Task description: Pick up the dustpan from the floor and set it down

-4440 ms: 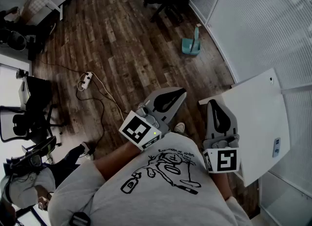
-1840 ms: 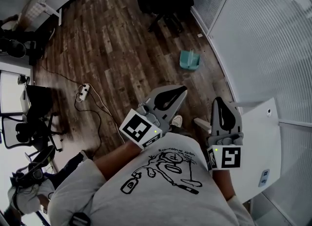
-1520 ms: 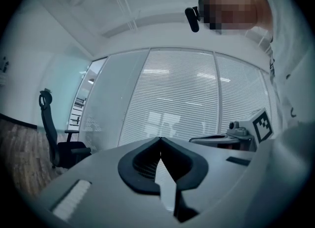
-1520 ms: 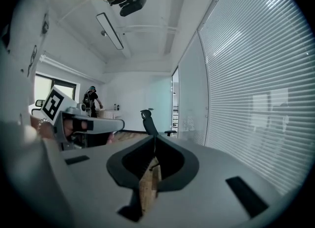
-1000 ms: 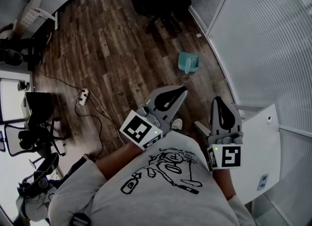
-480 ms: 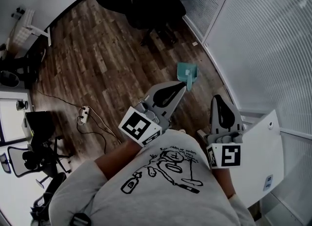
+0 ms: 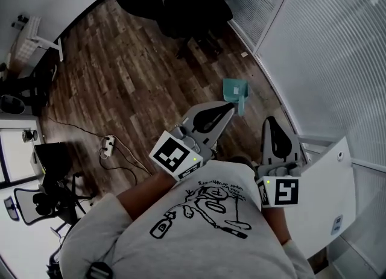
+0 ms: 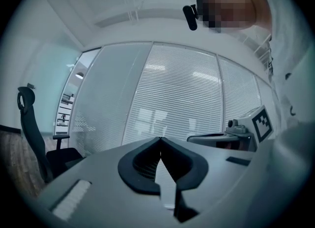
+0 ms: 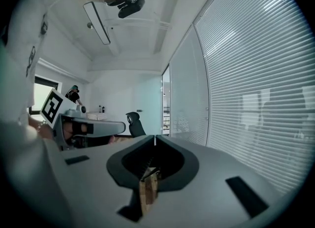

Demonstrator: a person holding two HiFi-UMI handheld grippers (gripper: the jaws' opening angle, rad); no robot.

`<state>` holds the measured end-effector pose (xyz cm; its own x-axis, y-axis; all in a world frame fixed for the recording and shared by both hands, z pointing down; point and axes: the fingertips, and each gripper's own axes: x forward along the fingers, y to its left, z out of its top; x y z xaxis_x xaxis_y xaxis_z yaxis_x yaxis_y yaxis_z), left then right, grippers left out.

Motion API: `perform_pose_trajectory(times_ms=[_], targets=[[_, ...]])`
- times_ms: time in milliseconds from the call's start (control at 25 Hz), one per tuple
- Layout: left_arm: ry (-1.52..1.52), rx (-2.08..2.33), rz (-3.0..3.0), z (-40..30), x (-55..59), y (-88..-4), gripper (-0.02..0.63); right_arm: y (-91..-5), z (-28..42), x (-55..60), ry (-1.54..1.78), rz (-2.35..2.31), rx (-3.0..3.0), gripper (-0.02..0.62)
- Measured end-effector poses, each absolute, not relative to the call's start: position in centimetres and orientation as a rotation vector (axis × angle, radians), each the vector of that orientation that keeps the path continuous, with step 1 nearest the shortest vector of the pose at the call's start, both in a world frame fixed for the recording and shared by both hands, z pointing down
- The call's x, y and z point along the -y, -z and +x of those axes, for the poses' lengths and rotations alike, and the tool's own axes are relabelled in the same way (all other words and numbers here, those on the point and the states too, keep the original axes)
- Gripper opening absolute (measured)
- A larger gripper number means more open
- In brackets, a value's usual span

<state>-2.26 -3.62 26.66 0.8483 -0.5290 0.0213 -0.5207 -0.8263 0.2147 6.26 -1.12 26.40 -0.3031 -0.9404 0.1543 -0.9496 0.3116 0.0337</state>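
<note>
Change: the dustpan (image 7: 234, 90) sits closer to me in the head view than a few seconds back; I am walking up to it.
Meaning: approach only. The pick-up is not begun, and I judge I must still lower and open one set of tongs.
Dustpan: teal, on the wood floor (image 7: 139, 61) beside the glass wall (image 7: 319, 49); in the head view it is just ahead of the left tongs' tip, untouched.
Left tongs (image 8: 160, 141): clenched, nothing in them, held level.
Right tongs (image 9: 154, 137): clenched, empty too.
Container: the dustpan's tray; too small for me to tell whether anything lies in it.
</note>
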Motion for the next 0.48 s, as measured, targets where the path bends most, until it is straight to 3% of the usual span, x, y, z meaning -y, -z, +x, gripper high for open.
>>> perform_pose_trajectory(times_ms=[480], targets=[[0.054, 0.851, 2.794, 2.0, 3.3, -26.6, 0.002, -26.0, 10.9, 0.8, -0.072, 1.718, 2.438, 0.009]])
